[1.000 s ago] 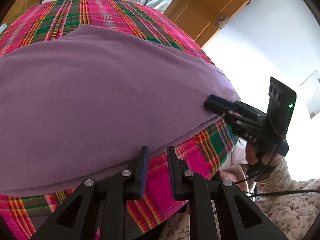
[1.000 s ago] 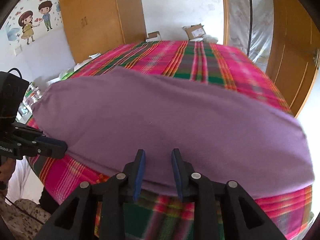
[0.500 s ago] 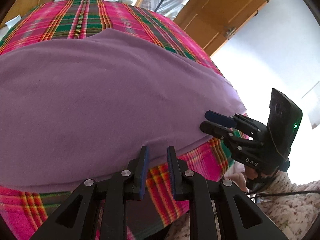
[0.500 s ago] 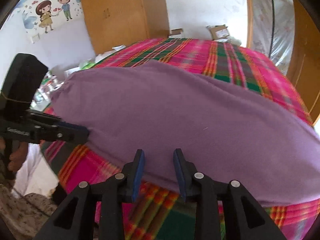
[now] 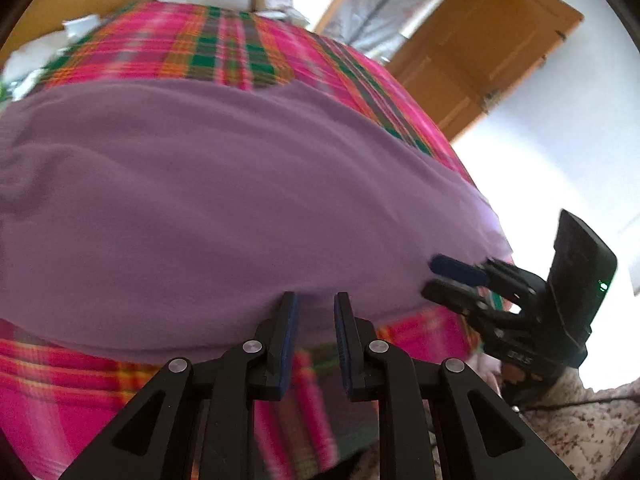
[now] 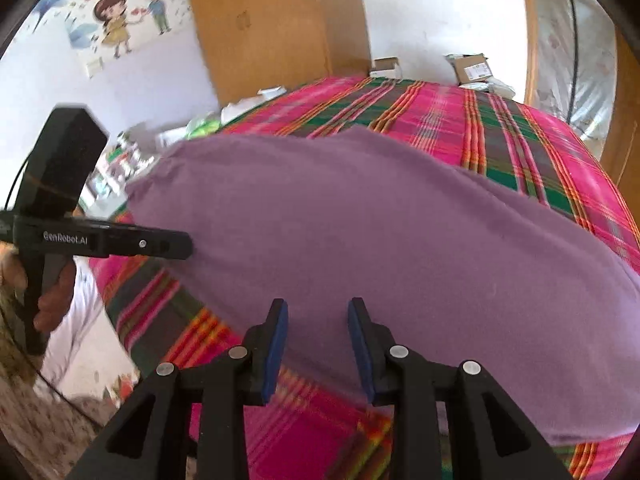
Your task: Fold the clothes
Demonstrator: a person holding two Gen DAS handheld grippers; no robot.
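Observation:
A purple garment [image 5: 240, 208] lies spread flat on a pink and green plaid bed cover [image 5: 224, 44]. In the left wrist view, my left gripper [image 5: 315, 300] is open, its tips right at the garment's near hem with nothing between them. To its right, my right gripper [image 5: 440, 280] is open by the garment's near right corner. The right wrist view shows the purple garment [image 6: 380, 232] with my right gripper [image 6: 318, 307] open over its near edge. My left gripper [image 6: 176, 244], side-on there, has its tip against the garment's left edge.
The plaid bed cover [image 6: 500, 120] drops off at the near side, where a person's hand [image 6: 48, 300] and flowered clothing [image 5: 580, 420] show. A wooden wardrobe [image 6: 280, 20] and cardboard boxes [image 6: 472, 66] stand beyond the bed. A wooden door [image 5: 480, 52] is at the right.
Both grippers have come closer to the garment's near hem, which now lies at their tips. Both stay open with about the same gap. The garment has not moved.

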